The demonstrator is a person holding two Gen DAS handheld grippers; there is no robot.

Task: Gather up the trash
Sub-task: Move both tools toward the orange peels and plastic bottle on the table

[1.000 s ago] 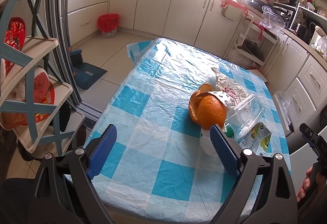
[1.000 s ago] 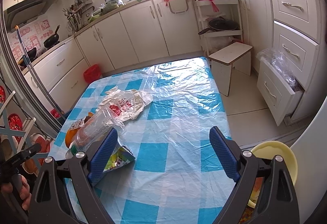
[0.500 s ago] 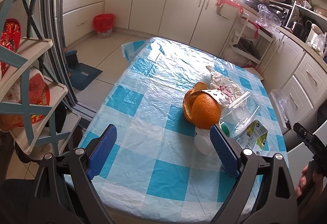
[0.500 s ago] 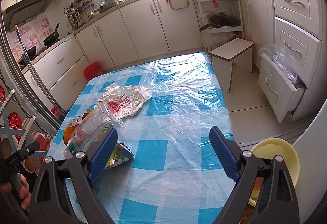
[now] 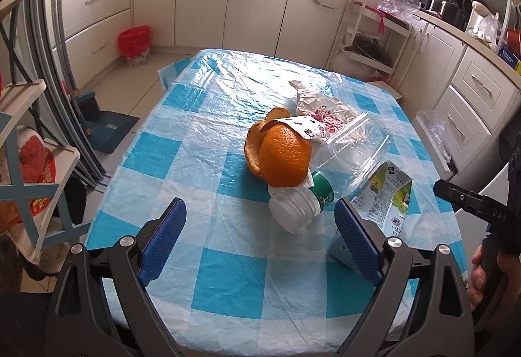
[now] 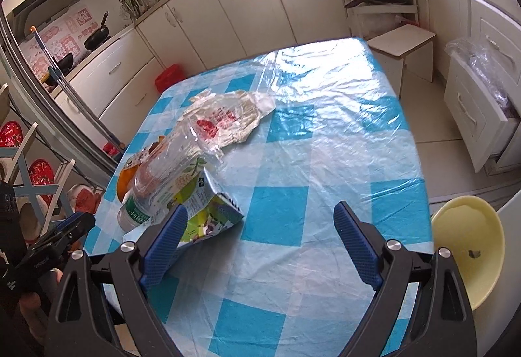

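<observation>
A pile of trash lies on the blue-checked table (image 5: pixel 208 161): orange peel (image 5: pixel 280 155), a clear plastic bottle (image 5: pixel 329 174) on its side with a green label, a flattened drink carton (image 5: pixel 384 197) and a crumpled white wrapper (image 5: pixel 322 106). My left gripper (image 5: pixel 260 233) is open above the near edge, the bottle's cap end just ahead between its blue fingers. My right gripper (image 6: pixel 260 243) is open too, with the carton (image 6: pixel 202 210) beside its left finger. The bottle (image 6: pixel 162 174) and wrapper (image 6: pixel 228 119) lie beyond. Neither gripper holds anything.
A red bin (image 5: pixel 135 42) stands on the floor by the cabinets. A yellow bowl (image 6: pixel 465 246) sits off the table's right edge. A wooden stool (image 6: pixel 403 47) and an open drawer (image 6: pixel 478 116) are to the right. A shelf rack (image 5: pixel 29 168) stands at the left.
Both grippers have come closer to the trash pile, which now looks larger. The carton has come up against my right gripper's left finger. Both stay open.
</observation>
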